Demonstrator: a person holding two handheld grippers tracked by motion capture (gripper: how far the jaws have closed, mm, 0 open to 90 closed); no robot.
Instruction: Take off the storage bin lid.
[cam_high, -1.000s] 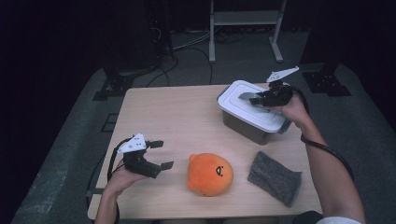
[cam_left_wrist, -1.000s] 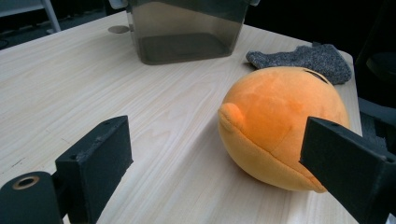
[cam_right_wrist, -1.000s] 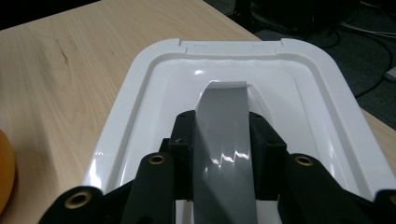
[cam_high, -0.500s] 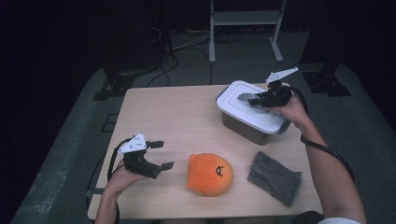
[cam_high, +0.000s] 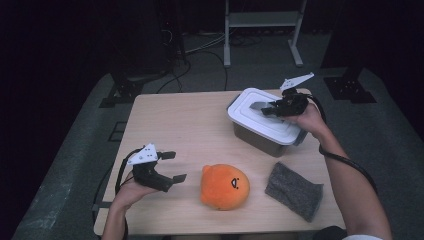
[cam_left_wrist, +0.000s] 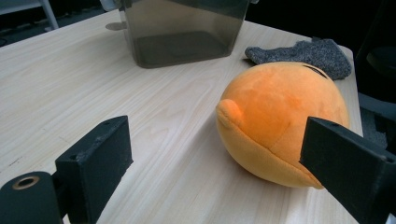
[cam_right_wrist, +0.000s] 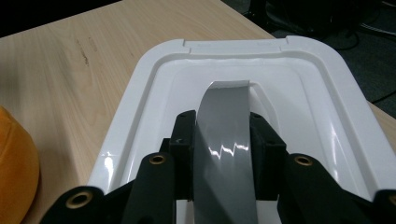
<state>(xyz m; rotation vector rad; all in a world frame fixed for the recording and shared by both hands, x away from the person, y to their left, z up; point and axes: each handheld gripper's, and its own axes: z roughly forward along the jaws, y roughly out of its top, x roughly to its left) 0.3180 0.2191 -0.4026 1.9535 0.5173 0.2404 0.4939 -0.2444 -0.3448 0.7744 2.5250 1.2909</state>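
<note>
While the right gripper (cam_right_wrist: 223, 154) clamps the grey handle (cam_right_wrist: 224, 140) on the bin's (cam_high: 260, 137) white lid (cam_right_wrist: 299, 93) at the tabletop's far right, the left gripper (cam_left_wrist: 219, 172) waits open beside the orange plush (cam_left_wrist: 280, 121). Next, I'd say: lift the lid straight up.

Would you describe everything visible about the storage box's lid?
The lid is glossy white plastic, rectangular with rounded corners and a recessed centre, spanned by a grey arched handle. It sits flat on the translucent grey box at the table's far right. The right gripper is clamped on the handle from both sides.
</note>
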